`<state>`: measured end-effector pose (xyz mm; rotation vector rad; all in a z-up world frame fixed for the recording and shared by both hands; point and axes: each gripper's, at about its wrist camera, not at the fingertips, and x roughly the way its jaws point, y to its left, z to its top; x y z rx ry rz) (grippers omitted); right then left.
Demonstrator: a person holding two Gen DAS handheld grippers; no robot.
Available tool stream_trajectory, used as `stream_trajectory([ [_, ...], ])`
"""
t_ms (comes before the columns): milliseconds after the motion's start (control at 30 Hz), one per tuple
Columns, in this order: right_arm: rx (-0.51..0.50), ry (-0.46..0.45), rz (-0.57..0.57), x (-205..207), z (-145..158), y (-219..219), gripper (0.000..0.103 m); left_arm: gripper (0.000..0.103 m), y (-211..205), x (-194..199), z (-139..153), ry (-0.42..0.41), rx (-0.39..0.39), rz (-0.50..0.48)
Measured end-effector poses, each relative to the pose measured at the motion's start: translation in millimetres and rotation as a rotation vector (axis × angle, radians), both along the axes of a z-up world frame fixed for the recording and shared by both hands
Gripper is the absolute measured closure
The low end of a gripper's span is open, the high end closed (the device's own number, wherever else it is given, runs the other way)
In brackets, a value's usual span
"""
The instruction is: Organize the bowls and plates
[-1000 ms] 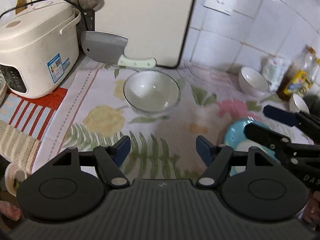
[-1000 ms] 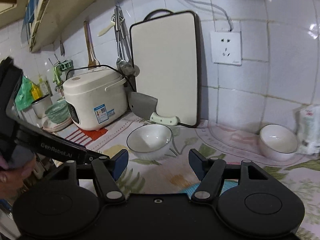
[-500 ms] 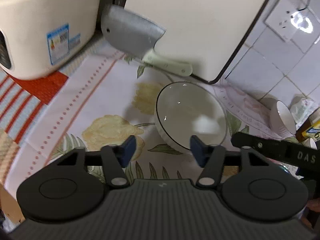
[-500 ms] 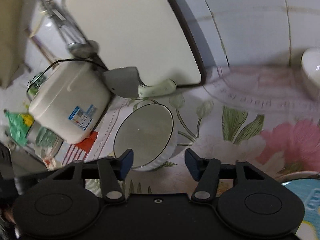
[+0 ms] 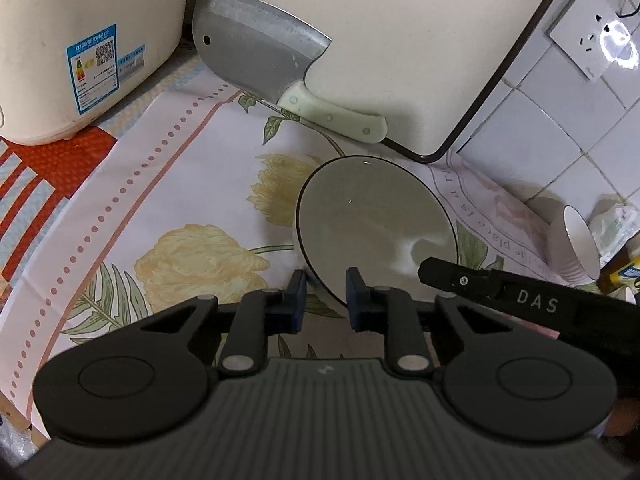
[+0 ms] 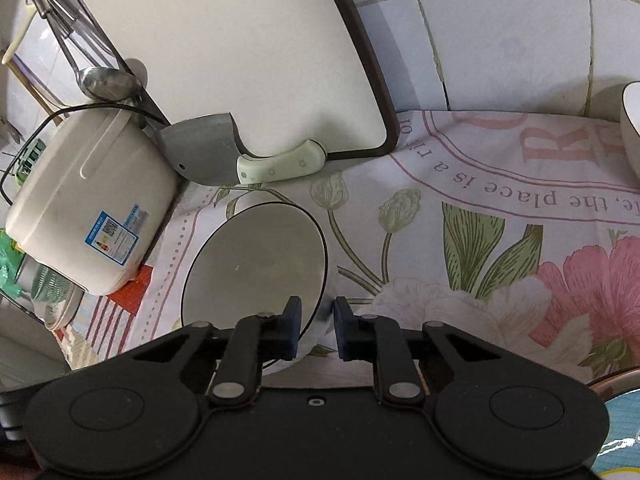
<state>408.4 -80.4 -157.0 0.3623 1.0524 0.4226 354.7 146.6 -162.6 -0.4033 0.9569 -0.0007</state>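
Nearest in the left wrist view, the left gripper (image 5: 325, 294) sits at the bottom centre, its blue pads having just been closing; they now pinch the near rim of the white bowl (image 5: 376, 228), one pad inside the bowl and one outside. In the right wrist view the right gripper (image 6: 316, 322) has likewise just been closing and clamps the same bowl (image 6: 256, 268) at its lower right rim. A black finger of that right gripper enters the left view from the right edge, reaching over the bowl's rim.

The bowl stands on a flowered tablecloth (image 5: 192, 184) in the middle of both frames. At the lower right corner of the right view lies the edge of a blue plate (image 6: 624, 436).

Beyond the bowl, a cleaver (image 5: 264, 60) with a pale handle leans against a cream cutting board (image 5: 400, 40) propped at the tiled wall. A rice cooker (image 5: 72, 40) fills the upper left. A second white bowl (image 5: 576, 244) rests at the right edge, near the wall.
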Motion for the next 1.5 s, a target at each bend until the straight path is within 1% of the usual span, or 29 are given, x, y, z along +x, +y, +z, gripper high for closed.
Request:
stream_trajectory([
  [133, -0.023, -0.005, 0.016, 3.8, 0.1, 2.6, 0.083, 0.084, -1.7, 0.4, 2.6, 0.012, 0.004, 0.003],
  [233, -0.056, -0.005, 0.036, 4.2, 2.2, 4.1, 0.085, 0.085, -4.8, -3.3, 6.2, 0.012, 0.007, -0.016],
  [333, -0.047, 0.004, 0.040, -1.0, 7.6, -2.3, 0.085, 0.084, -7.7, -13.6, 11.1, 0.015, 0.002, -0.023],
  [433, -0.061, -0.008, 0.062, -13.5, 17.9, -7.5, 0.085, 0.084, -11.4, -27.9, 18.7, 0.019, -0.015, -0.027],
  [667, -0.066, 0.001, 0.105, -48.9, 39.1, -25.3, 0.084, 0.085, -32.4, -68.4, 43.3, 0.015, 0.016, -0.048],
  [800, -0.083, -0.005, 0.137, -71.4, 46.1, -32.1, 0.084, 0.085, -44.8, -88.0, 49.1, 0.025, 0.042, -0.058],
  [1000, -0.116, 0.002, 0.177, -93.1, 36.4, -37.7, 0.083, 0.085, -60.7, -105.9, 40.4, 0.059, 0.074, -0.072],
  [1133, -0.143, 0.013, 0.197, -95.7, 27.0, -34.8, 0.083, 0.085, -57.6, -106.6, 26.3, 0.103, 0.040, -0.060],
  [1267, -0.180, -0.001, 0.221, -96.9, 20.9, -27.9, 0.083, 0.085, -52.5, -104.3, 13.1, 0.138, 0.004, -0.052],
  [1333, -0.200, -0.018, 0.234, -99.0, 20.4, -25.7, 0.083, 0.085, -52.7, -104.7, 13.0, 0.140, -0.001, -0.052],
  [1500, -0.211, -0.035, 0.252, -100.9, 21.8, -25.4, 0.082, 0.084, -54.7, -103.4, 13.1, 0.166, 0.004, -0.044],
])
